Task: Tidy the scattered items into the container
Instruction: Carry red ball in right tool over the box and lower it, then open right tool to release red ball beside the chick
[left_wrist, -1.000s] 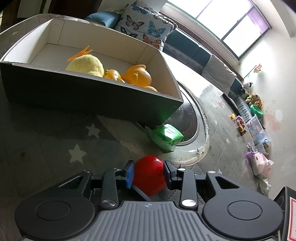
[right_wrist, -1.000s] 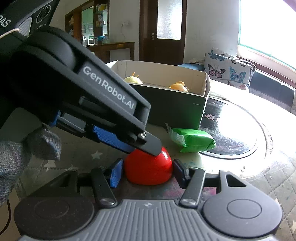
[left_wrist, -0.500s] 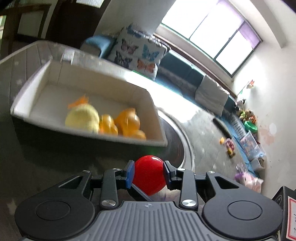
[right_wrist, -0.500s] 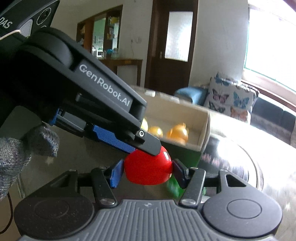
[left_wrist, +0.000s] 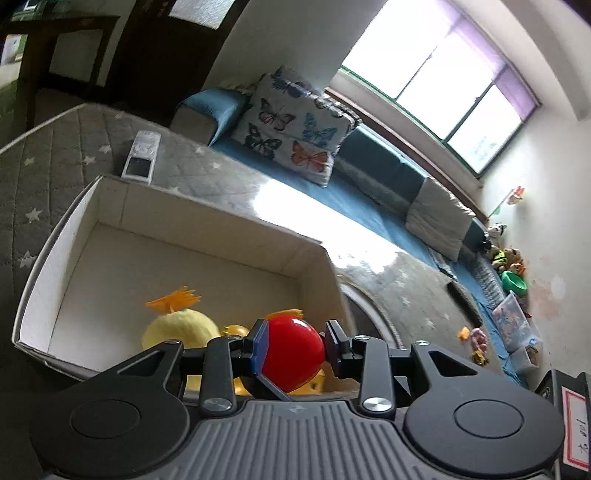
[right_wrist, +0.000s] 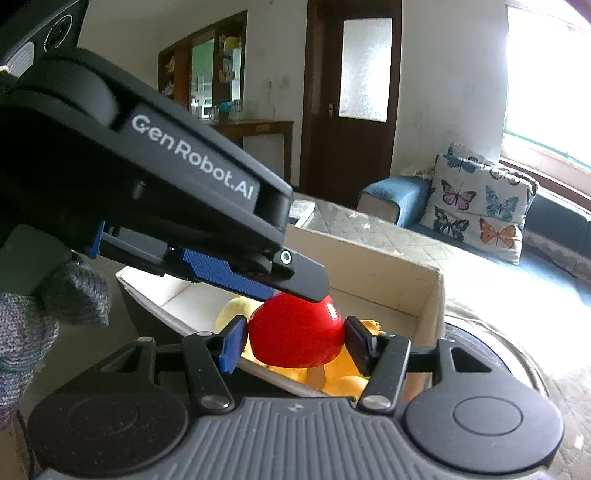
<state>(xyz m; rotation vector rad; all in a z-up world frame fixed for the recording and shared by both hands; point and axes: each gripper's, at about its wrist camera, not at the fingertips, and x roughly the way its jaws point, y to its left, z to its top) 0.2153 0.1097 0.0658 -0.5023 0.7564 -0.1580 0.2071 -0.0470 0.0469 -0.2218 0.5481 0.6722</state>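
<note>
A shiny red ball (left_wrist: 291, 352) is held by both grippers at once, above the near right end of an open white-lined cardboard box (left_wrist: 55, 258). My left gripper (left_wrist: 295, 347) is shut on the ball from its sides. My right gripper (right_wrist: 293, 341) is shut on the same ball (right_wrist: 295, 338) crosswise, and the left gripper's finger lies over the ball's top in the right wrist view. Inside the box lie a yellow plush toy (left_wrist: 181, 328) and orange toys (right_wrist: 343, 380), partly hidden behind the ball.
The box (right_wrist: 424, 291) stands on a grey star-patterned quilted table. A white remote (left_wrist: 140, 158) lies beyond the box. A round glass inset (right_wrist: 517, 369) is to the box's right. A sofa with a butterfly cushion (left_wrist: 291, 125) stands behind the table.
Both grippers have lifted the red ball off the table and carried it up over the box's near end. The green packet has dropped out of view.
</note>
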